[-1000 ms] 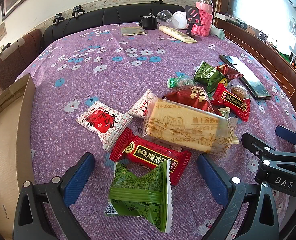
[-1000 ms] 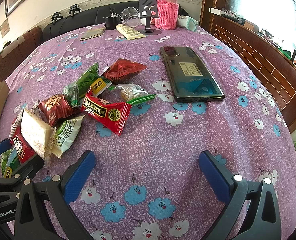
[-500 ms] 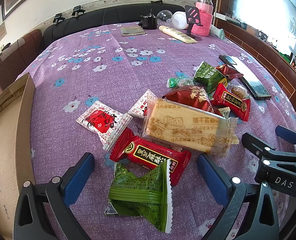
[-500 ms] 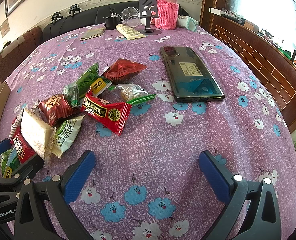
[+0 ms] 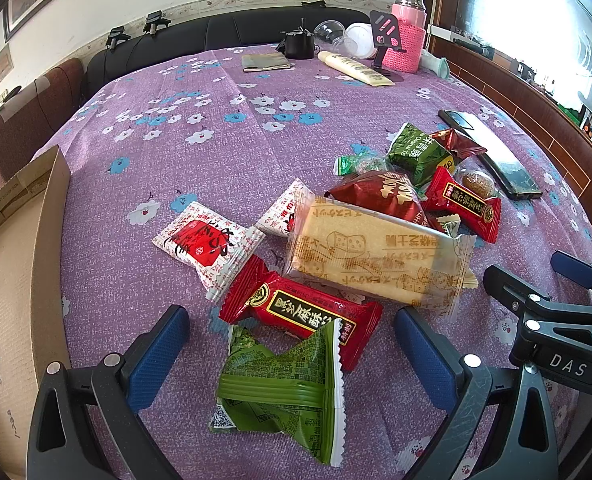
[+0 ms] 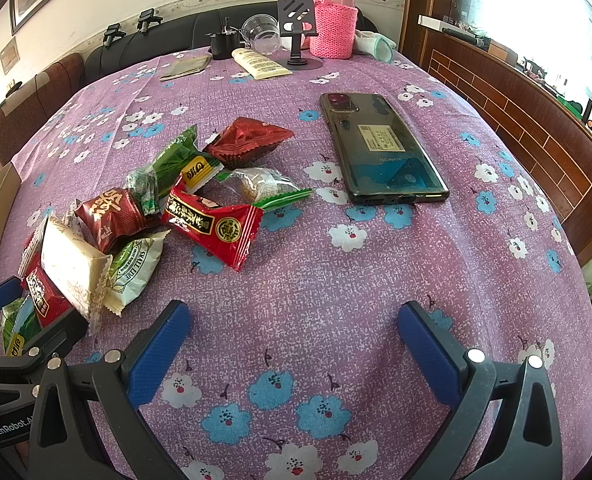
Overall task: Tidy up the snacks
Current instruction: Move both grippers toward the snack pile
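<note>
Several wrapped snacks lie in a loose pile on the purple flowered tablecloth. My left gripper is open, its fingers either side of a green packet. Just beyond lie a red packet, a long beige cracker pack and a white-and-red packet. My right gripper is open and empty over bare cloth. A red packet, a dark red packet and a green packet lie ahead to its left.
An open cardboard box stands at the table's left edge. A dark phone lies to the right of the snacks. At the far edge are a pink bottle, a phone stand, a tube and a black sofa behind.
</note>
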{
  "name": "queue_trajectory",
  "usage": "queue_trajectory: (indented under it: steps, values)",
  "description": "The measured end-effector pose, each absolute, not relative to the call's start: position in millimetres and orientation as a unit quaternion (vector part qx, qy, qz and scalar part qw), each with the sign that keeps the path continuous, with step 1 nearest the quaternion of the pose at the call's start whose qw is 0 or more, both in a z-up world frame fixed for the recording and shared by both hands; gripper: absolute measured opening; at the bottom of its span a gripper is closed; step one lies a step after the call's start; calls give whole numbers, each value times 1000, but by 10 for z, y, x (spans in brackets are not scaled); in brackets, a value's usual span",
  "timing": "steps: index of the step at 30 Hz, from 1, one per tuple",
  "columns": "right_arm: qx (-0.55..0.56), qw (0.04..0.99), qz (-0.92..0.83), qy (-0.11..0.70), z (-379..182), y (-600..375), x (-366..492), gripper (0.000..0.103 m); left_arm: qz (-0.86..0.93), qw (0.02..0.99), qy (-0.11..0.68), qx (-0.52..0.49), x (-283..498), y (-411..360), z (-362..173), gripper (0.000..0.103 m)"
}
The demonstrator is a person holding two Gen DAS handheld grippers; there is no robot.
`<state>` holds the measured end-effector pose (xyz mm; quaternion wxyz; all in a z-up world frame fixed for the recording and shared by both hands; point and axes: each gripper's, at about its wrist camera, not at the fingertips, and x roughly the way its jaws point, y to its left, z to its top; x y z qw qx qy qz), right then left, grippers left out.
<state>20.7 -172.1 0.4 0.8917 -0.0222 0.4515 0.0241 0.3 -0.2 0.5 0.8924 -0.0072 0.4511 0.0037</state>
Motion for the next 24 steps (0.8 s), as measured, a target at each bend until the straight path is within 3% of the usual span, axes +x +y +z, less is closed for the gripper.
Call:
queue_trajectory:
  steps: [13,24]
  values:
    - [-22,892,24,452,2,-1718,207,103,-16,891,453,23,-16,-14,22,103]
    - [-31,889,43,455,13,-1728,202,103,33,926,369,77,-206,-31,250,100]
